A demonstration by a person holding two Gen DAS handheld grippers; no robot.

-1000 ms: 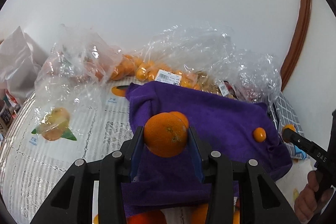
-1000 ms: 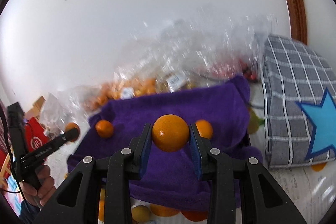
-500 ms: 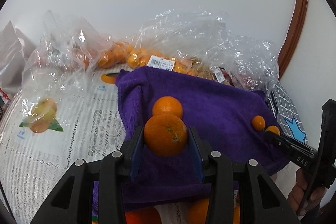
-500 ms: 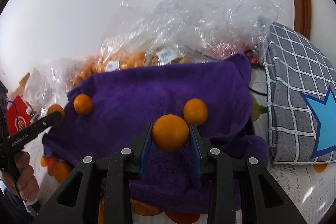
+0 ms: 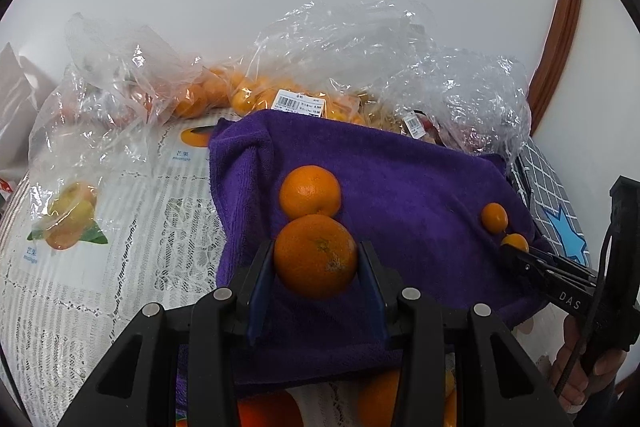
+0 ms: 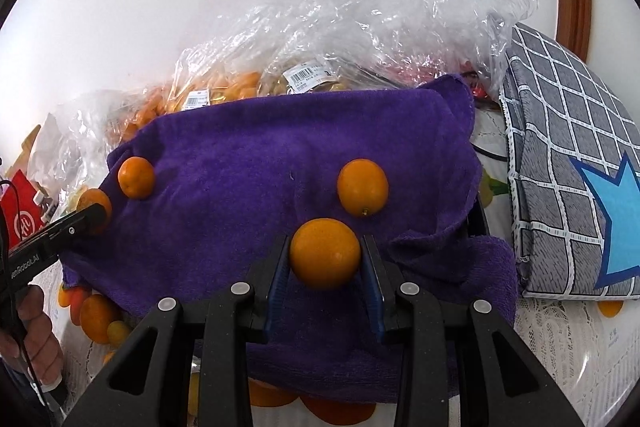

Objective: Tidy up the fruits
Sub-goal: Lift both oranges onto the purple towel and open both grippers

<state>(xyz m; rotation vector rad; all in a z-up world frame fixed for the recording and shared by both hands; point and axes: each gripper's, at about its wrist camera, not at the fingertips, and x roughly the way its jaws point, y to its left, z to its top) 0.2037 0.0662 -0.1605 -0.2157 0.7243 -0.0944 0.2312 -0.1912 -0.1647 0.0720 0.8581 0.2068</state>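
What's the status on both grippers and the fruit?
Left gripper shut on orange. Right gripper shut on kumquat. Both over purple towel; nothing blocking.

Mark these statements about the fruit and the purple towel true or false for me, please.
1. The left gripper is shut on an orange. True.
2. The right gripper is empty. False: it holds a smaller orange fruit.
3. Two loose fruits lie on the purple towel, one near each gripper. True: a tangerine by the left gripper, a small fruit by the right.
4. The towel is folded into a neat small square. False: it is spread out with rumpled edges.
5. Clear plastic bags of fruit sit behind the towel. True.
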